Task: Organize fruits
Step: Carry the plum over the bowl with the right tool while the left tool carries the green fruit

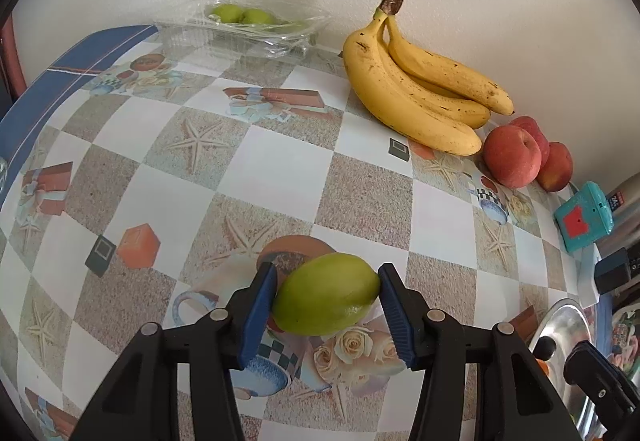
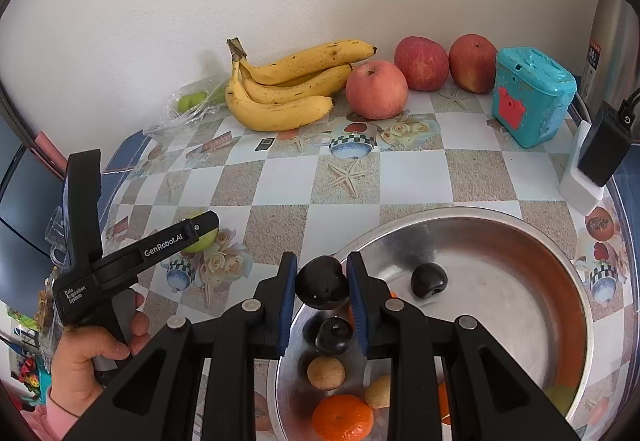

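- Clearly, the smooth green oval fruit (image 1: 326,295) lies on the checked, picture-printed tabletop (image 1: 280,169), near the left wrist camera and well apart from the other fruit.
- It sits lengthwise between the blue pads of the left gripper (image 1: 326,305); the left pad touches its blunt end, the right pad meets its pointed tip, so the jaws read as clamped on it end to end.
- I judge it light and firm, with a waxy skin. Held by its tips it could squirt out; a hold across the wider middle would be safer.
- The right gripper (image 2: 322,299) has its jaws clamped on a dark, glossy, round plum-like fruit (image 2: 322,283), held above the near rim of the round steel bowl (image 2: 520,225).
- That dark fruit looks soft-skinned and easily bruised, so gentle pressure suits it.
- Inside the bowl lie more dark fruits, two small tan balls and an orange mandarin (image 2: 342,417).
- Far off by the wall are a bunch of yellow bananas (image 2: 288,89), three red apples (image 2: 376,89) and a clear plastic tray (image 1: 244,27) with more green fruit.
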`<action>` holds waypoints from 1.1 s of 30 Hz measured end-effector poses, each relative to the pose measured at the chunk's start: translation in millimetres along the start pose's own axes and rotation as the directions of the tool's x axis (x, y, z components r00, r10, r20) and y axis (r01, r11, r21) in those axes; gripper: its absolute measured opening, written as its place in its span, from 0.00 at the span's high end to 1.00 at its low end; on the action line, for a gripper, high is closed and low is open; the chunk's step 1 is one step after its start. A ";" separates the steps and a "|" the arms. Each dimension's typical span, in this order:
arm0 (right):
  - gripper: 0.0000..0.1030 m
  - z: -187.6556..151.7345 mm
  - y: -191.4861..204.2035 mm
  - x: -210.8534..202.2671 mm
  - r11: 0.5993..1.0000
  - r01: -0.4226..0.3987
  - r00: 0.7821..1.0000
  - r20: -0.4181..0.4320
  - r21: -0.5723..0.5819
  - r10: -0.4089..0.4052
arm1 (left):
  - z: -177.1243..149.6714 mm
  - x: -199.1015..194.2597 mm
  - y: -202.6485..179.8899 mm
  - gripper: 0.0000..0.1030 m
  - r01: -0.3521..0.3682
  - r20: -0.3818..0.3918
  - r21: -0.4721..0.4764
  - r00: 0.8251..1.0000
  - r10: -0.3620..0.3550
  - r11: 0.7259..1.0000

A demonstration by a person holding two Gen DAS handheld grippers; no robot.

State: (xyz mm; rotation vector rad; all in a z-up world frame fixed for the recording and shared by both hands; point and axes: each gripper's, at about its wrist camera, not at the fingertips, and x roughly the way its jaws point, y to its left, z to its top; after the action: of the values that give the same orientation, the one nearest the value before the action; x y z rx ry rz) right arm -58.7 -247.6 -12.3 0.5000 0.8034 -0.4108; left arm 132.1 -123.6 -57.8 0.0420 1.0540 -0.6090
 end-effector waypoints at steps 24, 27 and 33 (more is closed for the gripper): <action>0.75 -6.0 0.5 -35.7 0.999 0.010 1.000 0.025 0.031 -0.011 | -12.0 -61.5 -6.3 0.47 0.013 0.002 -0.101 1.000 -0.013 0.995; 0.75 -9.8 0.7 -45.3 0.999 0.020 0.999 0.033 0.028 -0.021 | -16.2 -72.3 -12.1 0.47 0.022 0.006 -0.086 1.000 -0.021 0.996; 0.75 -21.9 -0.1 -60.7 0.999 0.046 0.998 0.033 0.019 -0.046 | -24.2 -93.8 -13.9 0.47 0.020 0.021 -0.069 1.000 -0.019 0.997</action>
State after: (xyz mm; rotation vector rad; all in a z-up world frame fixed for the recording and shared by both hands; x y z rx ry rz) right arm -109.4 -225.7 20.9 0.4912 0.7802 -0.4684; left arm 73.5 -85.4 10.6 -0.0353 1.0558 -0.5891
